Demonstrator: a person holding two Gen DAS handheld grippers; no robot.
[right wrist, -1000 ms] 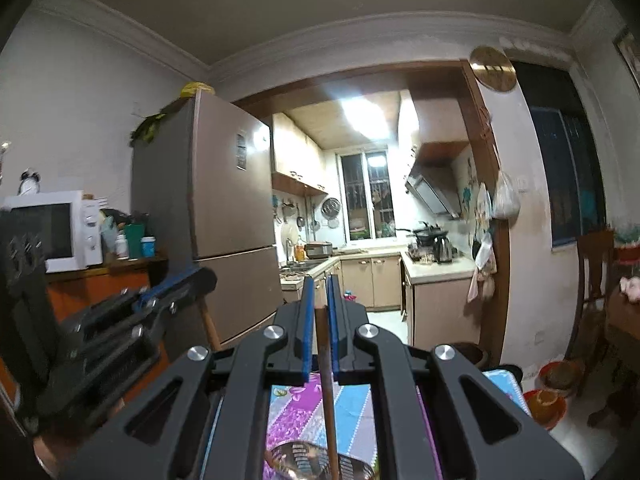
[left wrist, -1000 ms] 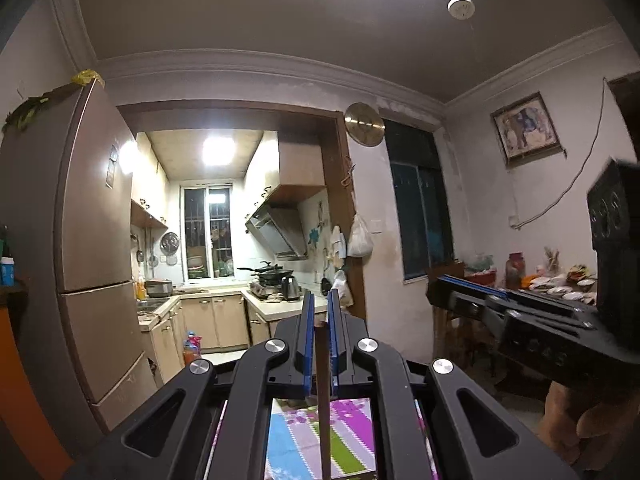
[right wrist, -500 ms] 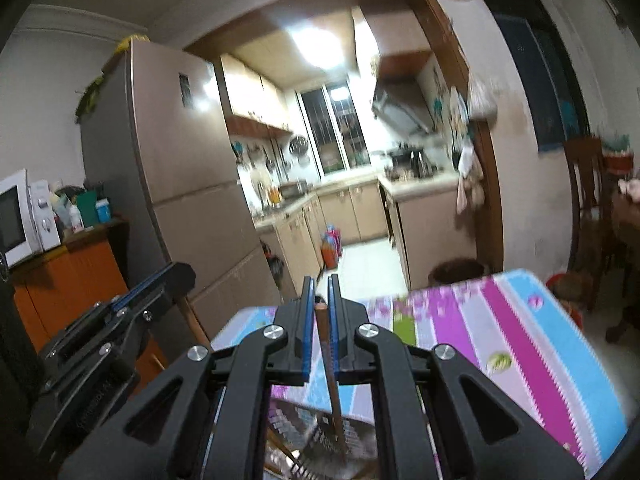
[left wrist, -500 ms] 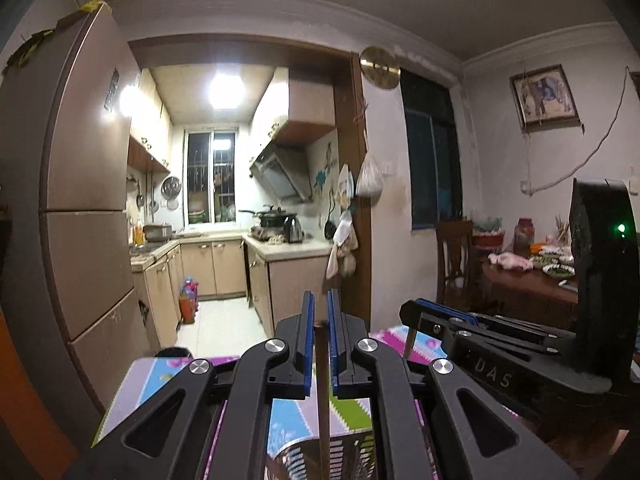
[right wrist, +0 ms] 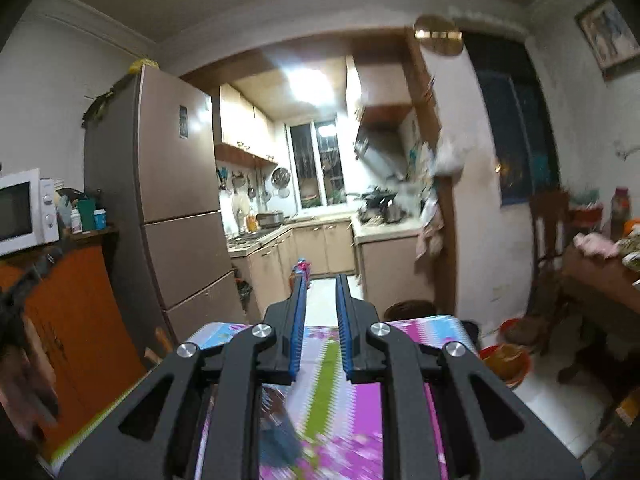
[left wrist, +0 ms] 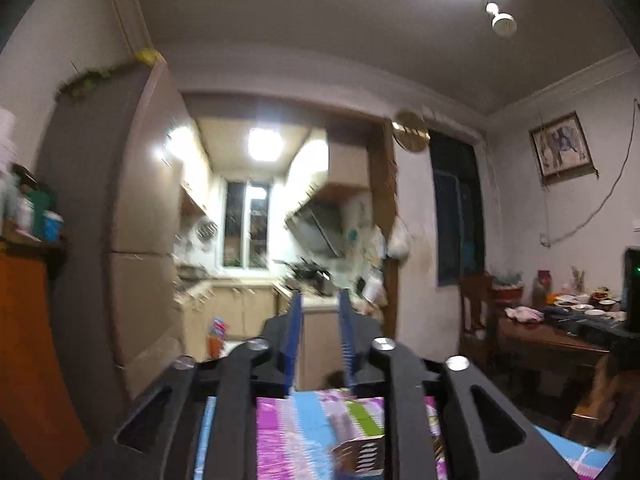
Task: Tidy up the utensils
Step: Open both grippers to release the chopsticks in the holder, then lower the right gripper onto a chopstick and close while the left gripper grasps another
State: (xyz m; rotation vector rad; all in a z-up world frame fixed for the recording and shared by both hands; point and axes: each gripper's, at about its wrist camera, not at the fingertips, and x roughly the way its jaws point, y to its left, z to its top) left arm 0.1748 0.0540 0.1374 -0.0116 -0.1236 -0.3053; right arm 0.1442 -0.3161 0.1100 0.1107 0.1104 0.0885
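My left gripper [left wrist: 319, 300] is open and empty, raised above the table with the striped cloth [left wrist: 304, 428]. A perforated metal utensil holder [left wrist: 360, 456] shows blurred at the bottom, below the left fingers. My right gripper [right wrist: 322, 280] is open and empty above the same cloth [right wrist: 328, 368]. A blurred dark shape [right wrist: 276, 440], which I cannot identify, lies under the right gripper. No chopstick is between either pair of fingers.
A tall brown fridge [right wrist: 160, 208] and an orange cabinet [right wrist: 72, 320] with a microwave [right wrist: 24, 212] stand left. A dark dining table [left wrist: 560, 332] with dishes and a chair [right wrist: 548, 240] stand right. An orange bucket [right wrist: 508, 364] sits on the floor.
Both grippers held a thin wooden chopstick upright before. Both have opened and the chopsticks are gone from the fingers. Both cameras have tilted back upward with motion blur.
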